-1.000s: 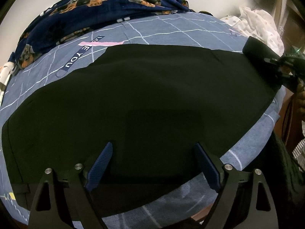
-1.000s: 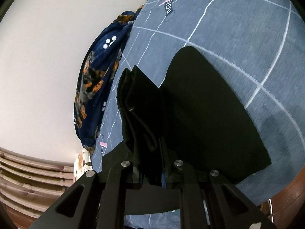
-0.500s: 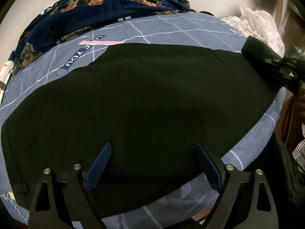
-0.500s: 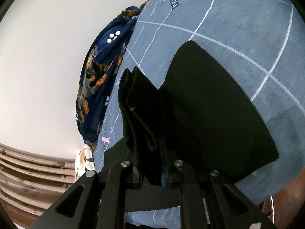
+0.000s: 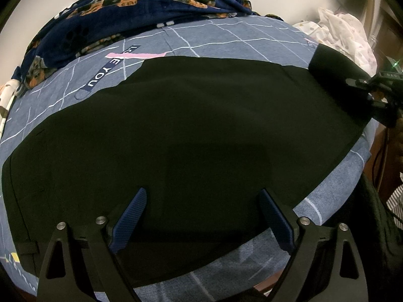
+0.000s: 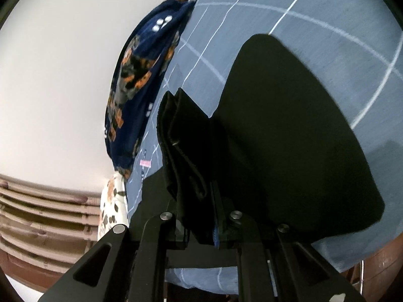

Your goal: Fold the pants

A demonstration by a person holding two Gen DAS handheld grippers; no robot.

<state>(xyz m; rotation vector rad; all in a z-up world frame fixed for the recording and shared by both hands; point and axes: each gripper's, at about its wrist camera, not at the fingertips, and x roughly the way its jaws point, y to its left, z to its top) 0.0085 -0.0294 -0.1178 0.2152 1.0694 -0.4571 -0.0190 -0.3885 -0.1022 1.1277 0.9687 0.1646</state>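
Observation:
Black pants lie spread flat across a blue checked bed sheet. My left gripper hovers just above their near edge, jaws wide open with nothing between the blue pads. At the right side, my right gripper holds one end of the pants lifted off the sheet. In the right wrist view that gripper is shut on a bunched fold of the black pants, and the rest of the fabric trails down to the sheet.
A navy blanket with an orange print is heaped along the far side of the bed by a white wall. White spotted cloth lies at the far right. A wooden slatted headboard stands beyond the bed's end.
The right gripper has carried its bunch of pants sideways over the bed, so the lifted end sits further in over the flat fabric. The left gripper has stayed in place.

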